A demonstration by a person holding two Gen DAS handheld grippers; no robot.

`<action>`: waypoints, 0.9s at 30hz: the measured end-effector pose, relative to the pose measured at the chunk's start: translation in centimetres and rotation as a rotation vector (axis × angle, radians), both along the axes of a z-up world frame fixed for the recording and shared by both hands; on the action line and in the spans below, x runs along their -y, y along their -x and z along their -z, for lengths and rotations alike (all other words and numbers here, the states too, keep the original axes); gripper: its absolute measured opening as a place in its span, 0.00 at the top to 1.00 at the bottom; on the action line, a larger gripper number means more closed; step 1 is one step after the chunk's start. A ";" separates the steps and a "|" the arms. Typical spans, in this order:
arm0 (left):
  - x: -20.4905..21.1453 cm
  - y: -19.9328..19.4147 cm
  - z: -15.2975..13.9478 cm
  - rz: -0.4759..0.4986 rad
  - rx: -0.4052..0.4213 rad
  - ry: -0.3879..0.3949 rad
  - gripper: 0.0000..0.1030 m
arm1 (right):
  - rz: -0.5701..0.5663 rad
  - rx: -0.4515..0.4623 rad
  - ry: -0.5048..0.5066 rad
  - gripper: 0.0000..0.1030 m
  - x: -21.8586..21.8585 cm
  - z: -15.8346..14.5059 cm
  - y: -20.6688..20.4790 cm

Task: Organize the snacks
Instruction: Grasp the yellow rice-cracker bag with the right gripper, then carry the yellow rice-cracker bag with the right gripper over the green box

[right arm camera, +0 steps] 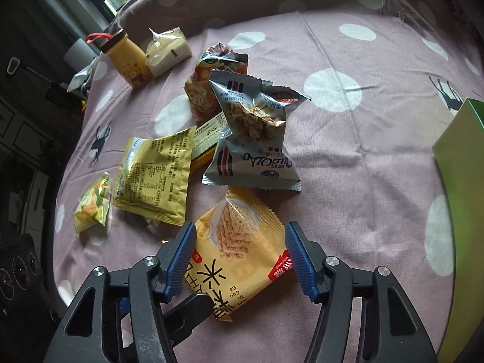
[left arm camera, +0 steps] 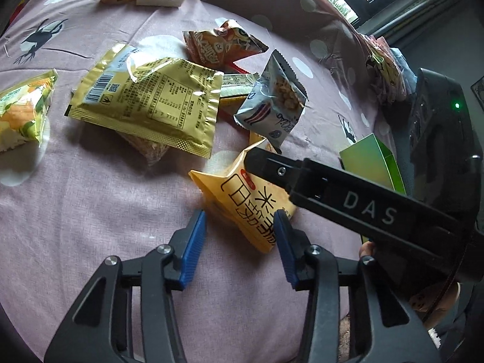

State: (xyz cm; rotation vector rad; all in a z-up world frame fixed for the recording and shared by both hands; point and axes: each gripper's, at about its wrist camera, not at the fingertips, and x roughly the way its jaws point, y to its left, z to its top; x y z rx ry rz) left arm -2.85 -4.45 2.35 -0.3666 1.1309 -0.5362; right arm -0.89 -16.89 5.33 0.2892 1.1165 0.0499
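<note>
Item, orange rice-cracker packet point(right arm camera: 239, 251) lying on bedspread point(right arm camera: 348, 166): I am bracketing it with right gripper point(right arm camera: 239, 255), jaws partly open, pads not yet pressing, aiming to pinch its middle squarely.

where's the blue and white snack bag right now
In the right wrist view the blue and white snack bag lies mid-pile, just beyond the yellow rice-cracker packet.

Counted on spotted bedcover point(right arm camera: 348, 151):
- sealed snack packets: seven, among them yellow rice-cracker packet point(right arm camera: 242, 260)
- bear-printed bottle point(right arm camera: 128, 60): one
- green box point(right arm camera: 459, 163): one
- grippers: two
</note>
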 end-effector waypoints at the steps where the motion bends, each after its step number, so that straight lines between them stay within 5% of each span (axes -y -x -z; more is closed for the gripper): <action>1: 0.0 0.0 0.1 0.001 -0.005 0.009 0.58 | 0.002 -0.003 0.001 0.39 0.1 0.1 0.0; 6: 0.7 -0.3 0.4 -0.001 -0.008 0.022 0.58 | -0.001 -0.013 -0.028 0.39 0.6 0.5 -0.3; 15: 1.8 -0.3 -0.4 0.002 0.081 -0.067 0.58 | -0.042 -0.026 -0.102 0.40 0.3 0.9 0.2; 27: 2.2 1.1 -3.3 -0.003 0.215 -0.127 0.58 | -0.042 0.079 -0.112 0.43 -0.2 -2.4 2.2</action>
